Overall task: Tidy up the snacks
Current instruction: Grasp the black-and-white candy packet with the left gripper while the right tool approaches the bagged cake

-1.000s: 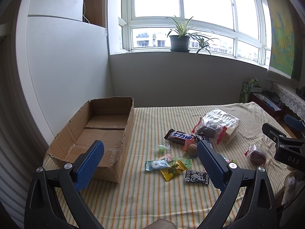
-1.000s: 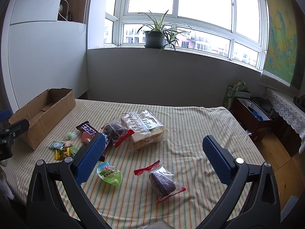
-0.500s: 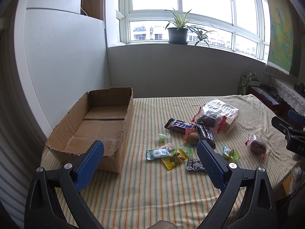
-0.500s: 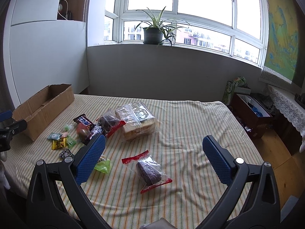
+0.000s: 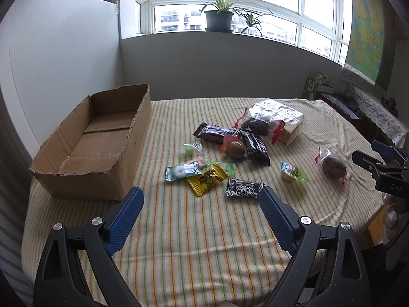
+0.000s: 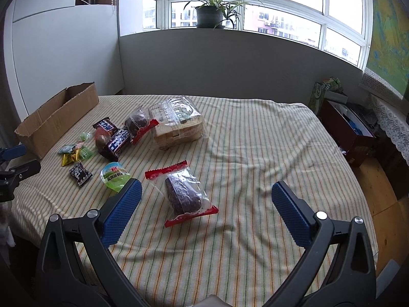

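An empty cardboard box [image 5: 102, 143] stands at the table's left. Snacks lie scattered to its right: a yellow candy [image 5: 207, 179], a black candy [image 5: 242, 188], a teal candy [image 5: 182, 171], chocolate bars [image 5: 214, 133], a bread bag [image 5: 281, 120], a green jelly cup [image 5: 291, 174] and a wrapped dark cake [image 6: 185, 194]. My left gripper [image 5: 200, 212] is open and empty above the table's near edge, just short of the candies. My right gripper [image 6: 204, 204] is open and empty, its jaws on either side of the wrapped cake, above it.
The table has a striped cloth [image 5: 191, 230]. A white wall panel [image 5: 56, 58] stands behind the box. A low cabinet [image 6: 345, 130] and floor lie beyond the table's right edge. A potted plant [image 6: 209, 12] sits on the windowsill.
Both grippers have pulled back and tilted down toward the table. The snacks now sit higher and farther in both views. Nothing on the table has moved.
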The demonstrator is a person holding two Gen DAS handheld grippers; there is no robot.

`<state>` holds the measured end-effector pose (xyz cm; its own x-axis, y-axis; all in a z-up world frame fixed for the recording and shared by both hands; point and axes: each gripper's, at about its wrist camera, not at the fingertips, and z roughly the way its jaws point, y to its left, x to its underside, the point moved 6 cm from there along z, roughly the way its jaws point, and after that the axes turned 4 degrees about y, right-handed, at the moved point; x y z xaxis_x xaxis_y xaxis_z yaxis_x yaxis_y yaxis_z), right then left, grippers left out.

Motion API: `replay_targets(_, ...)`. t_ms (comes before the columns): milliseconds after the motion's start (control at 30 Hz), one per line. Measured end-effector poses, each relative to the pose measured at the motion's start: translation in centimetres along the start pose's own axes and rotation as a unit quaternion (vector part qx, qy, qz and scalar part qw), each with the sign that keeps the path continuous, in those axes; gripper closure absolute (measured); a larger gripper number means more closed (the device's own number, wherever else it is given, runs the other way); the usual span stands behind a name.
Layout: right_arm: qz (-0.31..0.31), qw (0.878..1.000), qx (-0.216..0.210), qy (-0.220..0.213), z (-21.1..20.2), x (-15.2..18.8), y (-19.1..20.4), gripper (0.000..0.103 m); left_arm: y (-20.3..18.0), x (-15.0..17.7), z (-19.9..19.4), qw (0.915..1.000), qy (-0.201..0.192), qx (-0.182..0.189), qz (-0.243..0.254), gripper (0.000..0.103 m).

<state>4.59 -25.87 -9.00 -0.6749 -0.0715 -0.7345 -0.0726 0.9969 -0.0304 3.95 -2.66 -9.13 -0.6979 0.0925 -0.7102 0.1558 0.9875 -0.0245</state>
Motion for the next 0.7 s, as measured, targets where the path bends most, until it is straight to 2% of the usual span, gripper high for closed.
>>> replay_targets(367,-0.016,0.999,-0.016,0.044,3.0,0.7,0.7,0.011,-1.5,0.9,3.1,0.9982,0.053,0.029,0.01,0.028)
replay_targets(467,-0.022,0.998,-0.019,0.052,3.7,0.6,0.9,0.012,-2.2,0.8,4.3,0.996,0.074,0.048,0.012,0.028)
replay_targets(700,-0.034,0.997,-0.013,0.065,4.8,0.5,1.0,0.012,-3.4,0.6,6.5,0.9936,0.098,0.044,0.033,0.028)
